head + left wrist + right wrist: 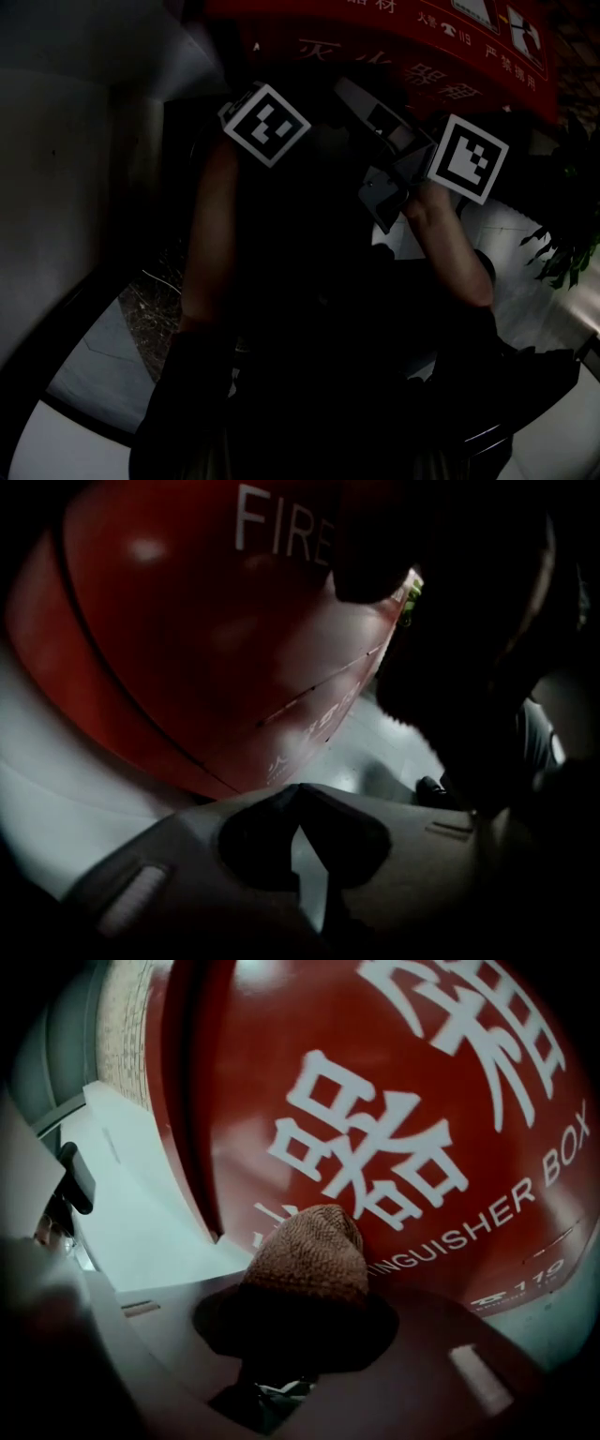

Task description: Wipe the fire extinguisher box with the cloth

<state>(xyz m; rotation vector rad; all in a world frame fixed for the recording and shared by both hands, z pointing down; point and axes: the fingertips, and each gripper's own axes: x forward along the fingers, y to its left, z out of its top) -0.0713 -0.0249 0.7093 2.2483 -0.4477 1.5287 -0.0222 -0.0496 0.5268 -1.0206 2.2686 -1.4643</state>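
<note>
Two grippers face the fire extinguisher box [246, 1101]. We find the right gripper [298, 1312] clamped on the cloth [311, 1252], with the box front directly ahead and, we judge, nearer. The left gripper [300, 803] is closed and empty.

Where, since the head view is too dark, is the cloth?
Right gripper view, centre: the cloth is clamped in the right claw, before the red fire extinguisher box.
</note>
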